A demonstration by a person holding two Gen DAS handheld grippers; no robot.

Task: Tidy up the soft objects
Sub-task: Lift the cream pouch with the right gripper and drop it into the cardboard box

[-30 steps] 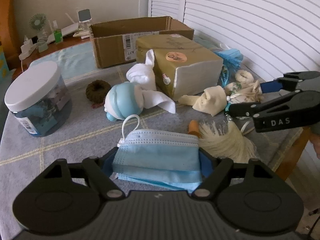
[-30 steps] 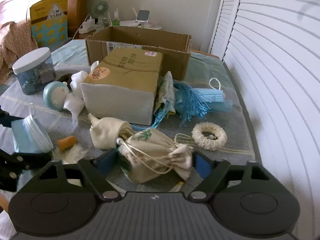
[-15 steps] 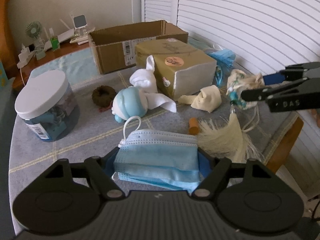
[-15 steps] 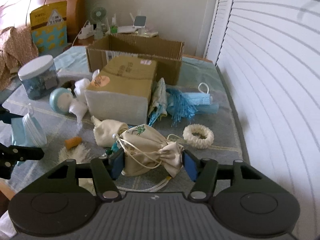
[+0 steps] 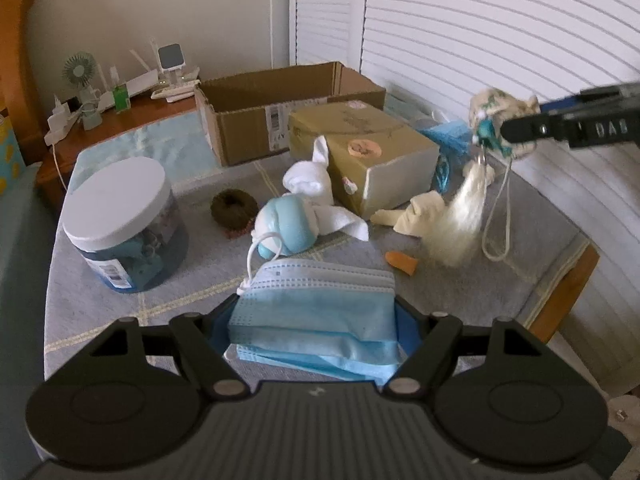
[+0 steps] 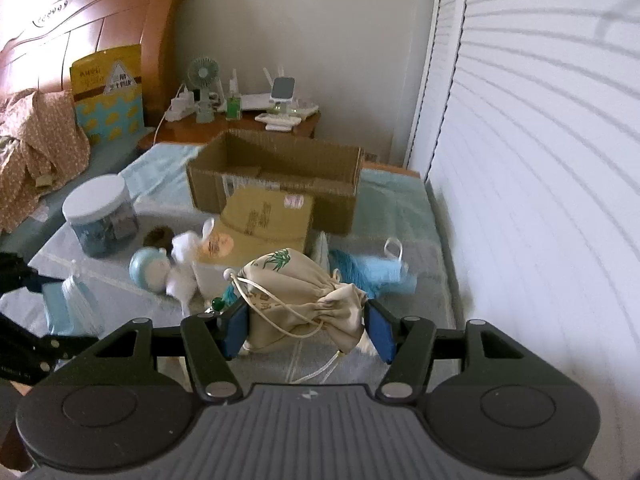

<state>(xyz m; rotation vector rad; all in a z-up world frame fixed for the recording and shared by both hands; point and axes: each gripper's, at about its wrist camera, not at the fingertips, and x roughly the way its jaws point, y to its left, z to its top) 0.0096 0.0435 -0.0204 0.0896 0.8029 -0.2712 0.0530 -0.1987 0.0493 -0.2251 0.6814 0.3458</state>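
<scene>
My left gripper (image 5: 316, 324) is shut on a stack of blue face masks (image 5: 316, 304), held just above the grey cloth. My right gripper (image 6: 306, 320) is shut on a cream drawstring pouch (image 6: 296, 292) and holds it high above the table; from the left wrist view the pouch (image 5: 500, 116) hangs at the right with a cream tassel (image 5: 460, 220) and cords dangling below. The open cardboard box (image 5: 280, 108) stands at the back; it also shows in the right wrist view (image 6: 276, 184).
A closed tan box (image 5: 360, 160), a white-lidded jar (image 5: 124, 224), a blue-white plush (image 5: 292, 228), white socks (image 5: 316, 184), a brown scrunchie (image 5: 234, 212), a cream cloth (image 5: 416, 216), an orange piece (image 5: 402, 262) and more blue masks (image 6: 380, 272) lie on the table.
My right gripper has lifted the pouch off the table, with the tassel rising with it. My left gripper has risen slightly and still holds the masks.
</scene>
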